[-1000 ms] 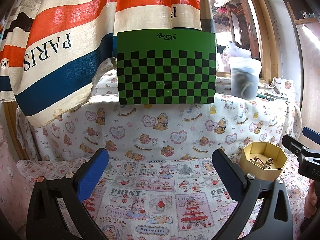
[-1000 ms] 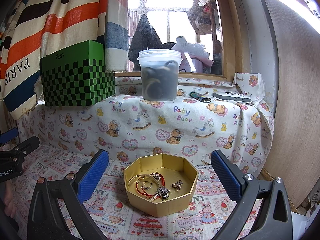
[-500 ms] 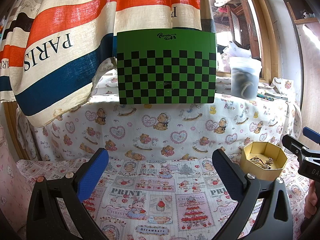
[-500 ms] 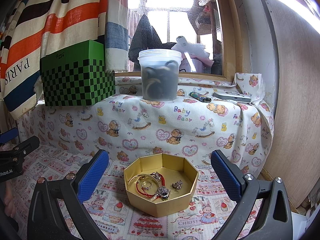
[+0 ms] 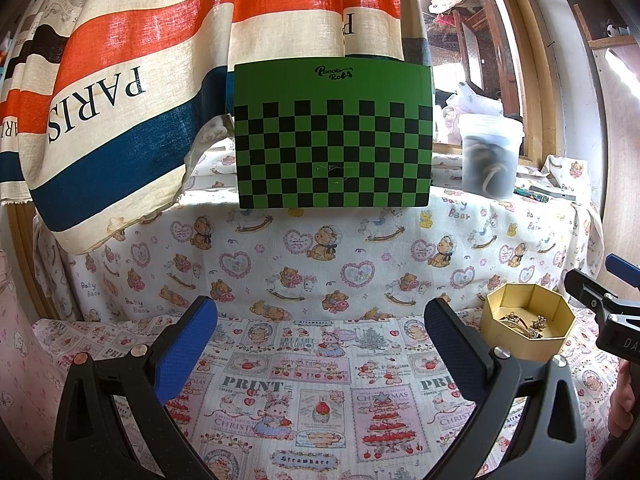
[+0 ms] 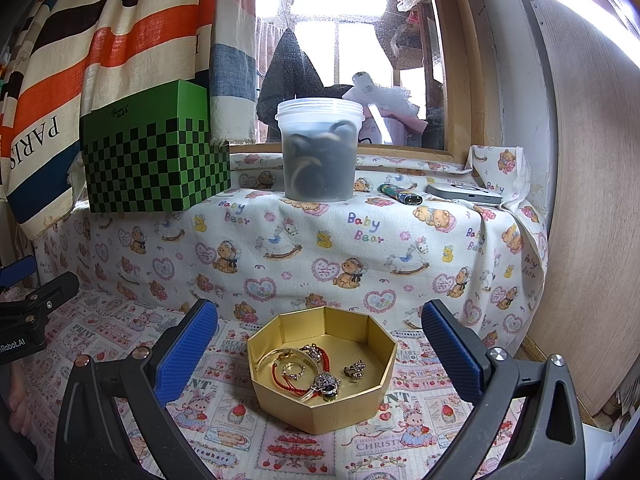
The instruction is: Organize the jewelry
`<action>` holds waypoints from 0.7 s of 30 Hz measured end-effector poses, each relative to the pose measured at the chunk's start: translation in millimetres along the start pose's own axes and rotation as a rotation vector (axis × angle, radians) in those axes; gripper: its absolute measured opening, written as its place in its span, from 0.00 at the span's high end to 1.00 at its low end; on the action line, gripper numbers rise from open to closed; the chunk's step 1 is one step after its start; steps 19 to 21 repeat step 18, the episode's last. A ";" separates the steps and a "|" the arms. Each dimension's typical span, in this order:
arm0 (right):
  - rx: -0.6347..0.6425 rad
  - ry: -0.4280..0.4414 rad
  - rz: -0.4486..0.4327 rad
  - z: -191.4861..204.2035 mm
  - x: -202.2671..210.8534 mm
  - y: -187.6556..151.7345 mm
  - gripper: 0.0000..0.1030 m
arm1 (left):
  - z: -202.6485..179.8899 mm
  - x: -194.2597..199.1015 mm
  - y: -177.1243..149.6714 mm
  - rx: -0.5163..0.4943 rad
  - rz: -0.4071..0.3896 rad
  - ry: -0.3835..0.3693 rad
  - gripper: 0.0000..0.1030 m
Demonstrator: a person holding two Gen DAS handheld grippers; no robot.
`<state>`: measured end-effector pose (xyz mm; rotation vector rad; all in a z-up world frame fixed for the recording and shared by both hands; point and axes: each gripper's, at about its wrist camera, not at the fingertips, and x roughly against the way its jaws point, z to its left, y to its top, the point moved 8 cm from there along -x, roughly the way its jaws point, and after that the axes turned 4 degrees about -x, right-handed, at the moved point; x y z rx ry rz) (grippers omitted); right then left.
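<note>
Jewelry (image 6: 316, 368) is contained in a gold octagonal box (image 6: 340, 412), which is seen at lower centre of the right wrist view and at the right edge of the left wrist view (image 5: 520, 344). A red cord bracelet (image 6: 280, 378), a ring (image 6: 294, 369), a dark stone-set piece (image 6: 327, 383) and a small charm (image 6: 354, 370) can be distinguished inside. The box is set on a printed cloth (image 5: 304, 384) on which "PRINT", "CHRISTMAS" and "Strawbare" are read.

The right gripper (image 6: 319, 354) is held with its jaws spread wide, and the box is framed between the blue pads without contact. The left gripper (image 5: 320, 340) is likewise spread wide over bare cloth in the lower half of its frame, nothing being held.

On the raised ledge, covered by a "Baby Bear" cloth (image 6: 360, 240), a green checkered box (image 5: 334, 136) marked "Panda Rob" (last letters unclear) is placed at centre. A lidded translucent tub (image 6: 320, 150) with dark contents stands to its right, followed by a lighter (image 6: 400, 194) and a flat grey device (image 6: 464, 194). A striped curtain (image 5: 120, 72) printed "PARIS" is hung at upper left; "HERME" is partly legible at its top in the right wrist view.
</note>
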<state>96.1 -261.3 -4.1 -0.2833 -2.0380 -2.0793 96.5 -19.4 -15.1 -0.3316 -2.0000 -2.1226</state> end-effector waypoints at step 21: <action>0.002 0.001 0.001 0.7 -0.3 -0.9 0.00 | 2.9 -2.6 -2.0 0.002 0.015 0.011 0.00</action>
